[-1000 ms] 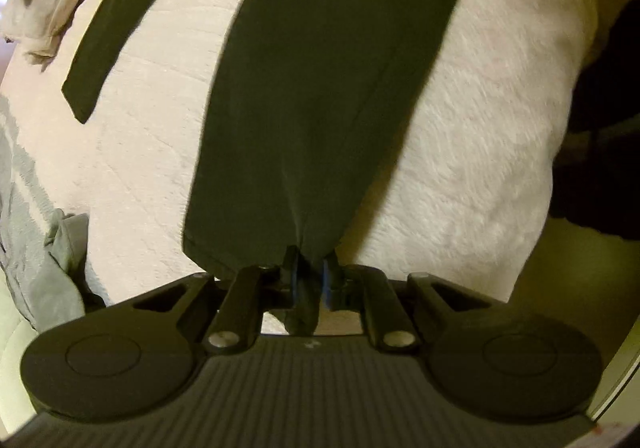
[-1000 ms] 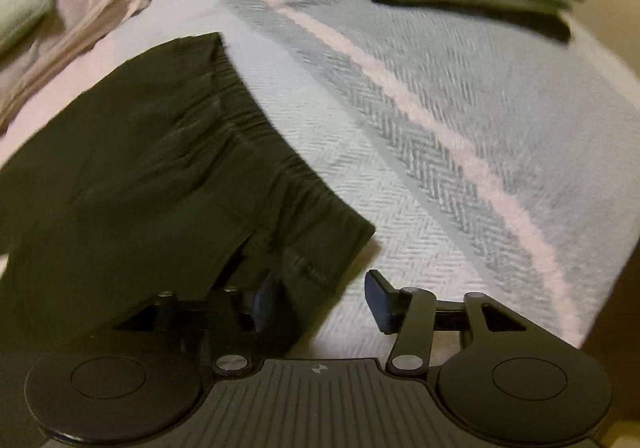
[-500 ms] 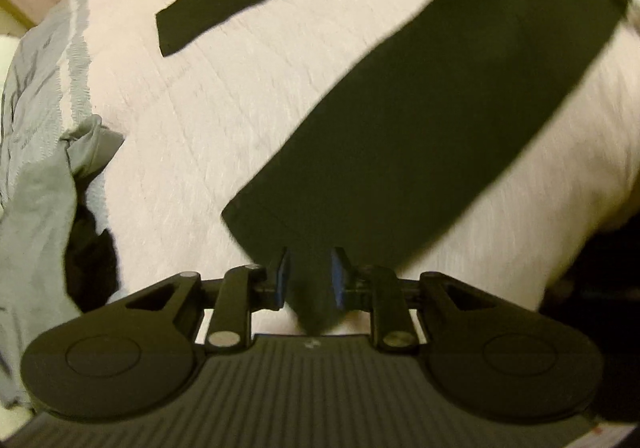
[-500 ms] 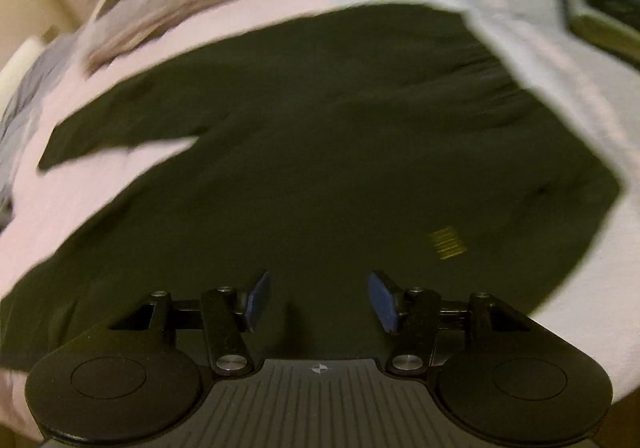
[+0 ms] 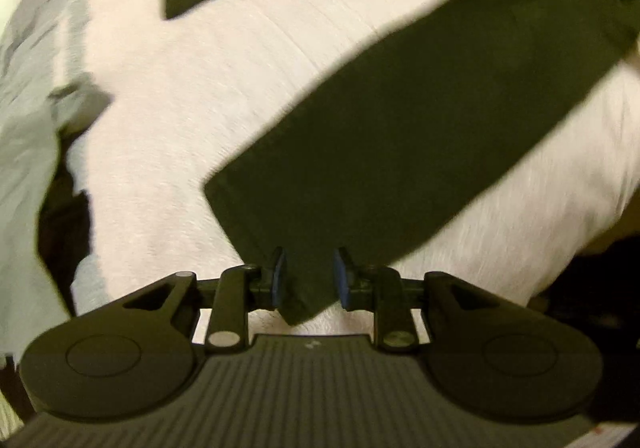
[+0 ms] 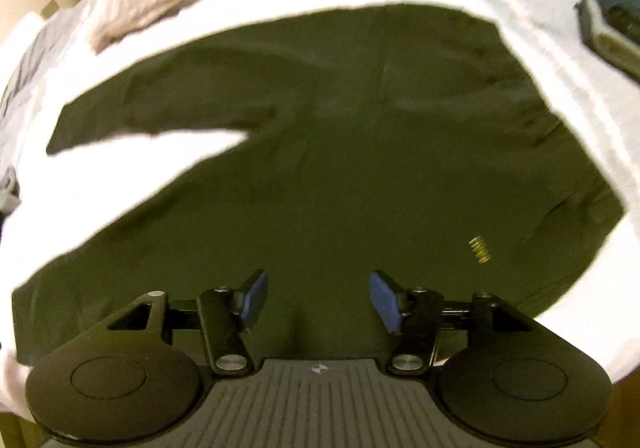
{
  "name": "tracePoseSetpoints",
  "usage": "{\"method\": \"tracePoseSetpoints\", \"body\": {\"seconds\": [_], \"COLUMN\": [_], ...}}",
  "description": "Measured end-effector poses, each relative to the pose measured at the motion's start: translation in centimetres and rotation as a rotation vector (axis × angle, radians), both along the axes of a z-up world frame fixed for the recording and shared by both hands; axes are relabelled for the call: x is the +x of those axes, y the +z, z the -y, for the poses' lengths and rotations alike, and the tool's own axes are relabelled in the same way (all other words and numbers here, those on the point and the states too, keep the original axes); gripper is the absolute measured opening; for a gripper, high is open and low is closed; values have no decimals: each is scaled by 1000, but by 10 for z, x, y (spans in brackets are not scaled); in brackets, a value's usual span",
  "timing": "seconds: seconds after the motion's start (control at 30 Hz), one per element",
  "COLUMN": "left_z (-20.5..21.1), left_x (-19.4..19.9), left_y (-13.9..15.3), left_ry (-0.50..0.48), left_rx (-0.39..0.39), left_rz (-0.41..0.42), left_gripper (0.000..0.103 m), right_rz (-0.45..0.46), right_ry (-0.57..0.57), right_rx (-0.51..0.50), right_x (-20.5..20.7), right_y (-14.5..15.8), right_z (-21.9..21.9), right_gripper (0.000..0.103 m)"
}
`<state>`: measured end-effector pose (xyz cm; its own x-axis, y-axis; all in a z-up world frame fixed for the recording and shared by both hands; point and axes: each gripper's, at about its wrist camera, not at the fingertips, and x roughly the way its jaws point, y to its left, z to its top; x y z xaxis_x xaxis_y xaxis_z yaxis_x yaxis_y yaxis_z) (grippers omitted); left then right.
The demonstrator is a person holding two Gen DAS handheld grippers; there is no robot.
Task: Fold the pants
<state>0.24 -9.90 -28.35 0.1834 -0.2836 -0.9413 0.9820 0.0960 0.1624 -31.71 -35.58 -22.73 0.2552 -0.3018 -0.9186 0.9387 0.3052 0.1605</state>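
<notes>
We're letting go: left hand-held gripper (image 5: 308, 280) opening narrowly around the pants (image 6: 360, 168) hem, right (image 6: 316, 302) widening, empty. Next, bring the legs together.

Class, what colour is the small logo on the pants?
Yellow-gold logo, clearest in the right wrist view.

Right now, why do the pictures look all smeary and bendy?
Left wrist view: motion blur smears the pants leg's edges, and the fisheye lens bulges the blanket. Right wrist view: the pants also look soft and rounded, warm dim light leaves them nearly featureless, corners go dark.
</notes>
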Motion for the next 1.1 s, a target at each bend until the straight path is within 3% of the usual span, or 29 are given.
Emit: {"method": "tracePoseSetpoints", "body": {"seconds": [0.1, 0.17, 0.3, 0.53, 0.77, 1.1], "left_z": [10, 20, 41, 78, 98, 101], "left_x": [4, 3, -8, -41, -89, -144], "left_y": [32, 52, 87, 128, 156, 169], "left_ry": [78, 129, 196, 187, 174, 261], "left_rx": [-55, -93, -162, -251, -287, -287], "left_rz": [-17, -34, -90, -184, -187, -124], "left_gripper": [32, 51, 64, 89, 102, 102], "right_rz": [-15, -33, -61, -98, -104, -71], "right_ry": [-18, -20, -28, -57, -11, 81], "right_rx": [-32, -56, -93, -103, -72, -49], "right_x": [-2, -4, -13, -43, -71, -100], "right_y": [32, 53, 86, 121, 130, 118], "right_z": [-4, -12, -36, -55, -57, -46], "right_gripper": [71, 75, 77, 77, 77, 77]}}
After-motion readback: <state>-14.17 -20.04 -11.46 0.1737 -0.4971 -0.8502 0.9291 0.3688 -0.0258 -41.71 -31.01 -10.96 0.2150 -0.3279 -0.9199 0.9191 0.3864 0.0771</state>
